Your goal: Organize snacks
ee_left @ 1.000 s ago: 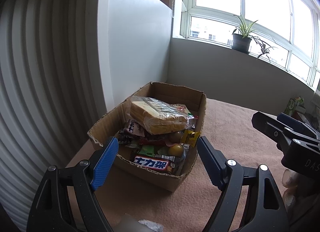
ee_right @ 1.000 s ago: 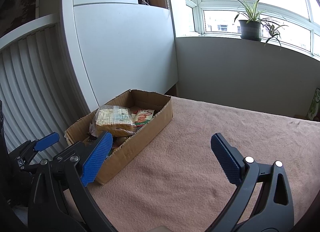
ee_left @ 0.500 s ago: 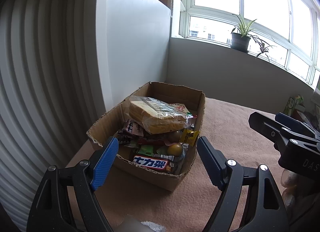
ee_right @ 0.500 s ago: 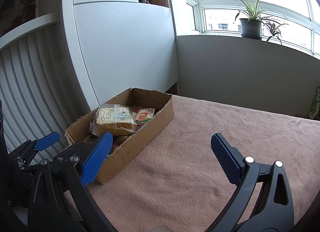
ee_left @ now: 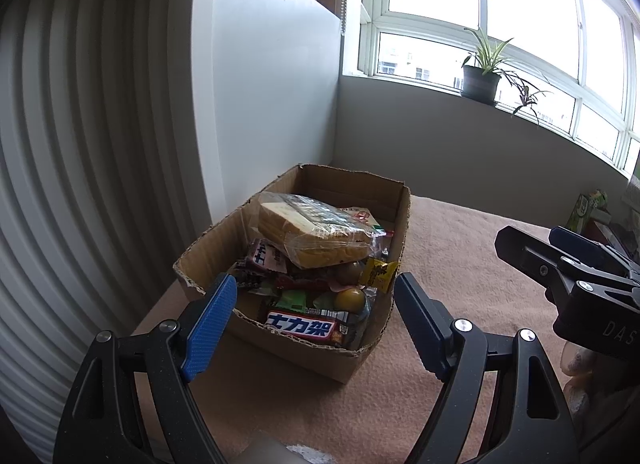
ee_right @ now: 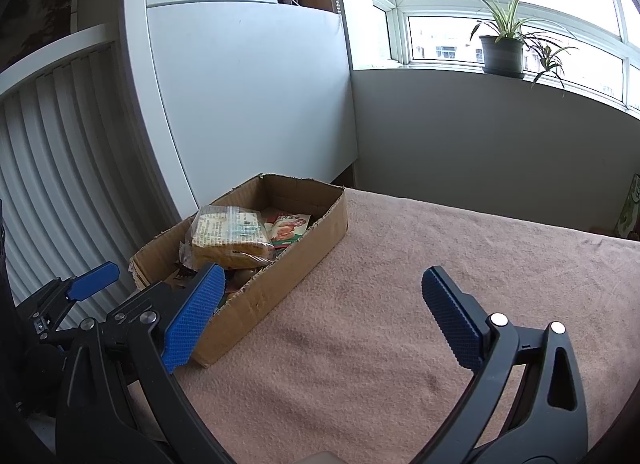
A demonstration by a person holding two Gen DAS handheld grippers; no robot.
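An open cardboard box (ee_left: 394, 219) (ee_right: 320, 223) sits at the left end of a table covered in pink cloth (ee_right: 400, 304). It holds several snacks: a bagged bread loaf (ee_left: 312, 234) (ee_right: 228, 232) on top, a dark snack bar with white characters (ee_left: 304, 328), round brown sweets (ee_left: 350, 298) and a yellow wrapper (ee_left: 380, 274). My left gripper (ee_left: 316, 320) is open and empty, just in front of the box. My right gripper (ee_right: 320, 312) is open and empty over the cloth, right of the box. It also shows in the left wrist view (ee_left: 560, 260).
A white cabinet (ee_right: 248, 103) and a ribbed white panel (ee_left: 80, 143) stand behind and left of the box. A grey wall under the window carries a potted plant (ee_right: 502, 51). A green carton (ee_left: 586, 209) stands at the table's far right.
Both grippers have shifted only slightly; the box sits a little higher in the left wrist view. Nothing was grasped or released.
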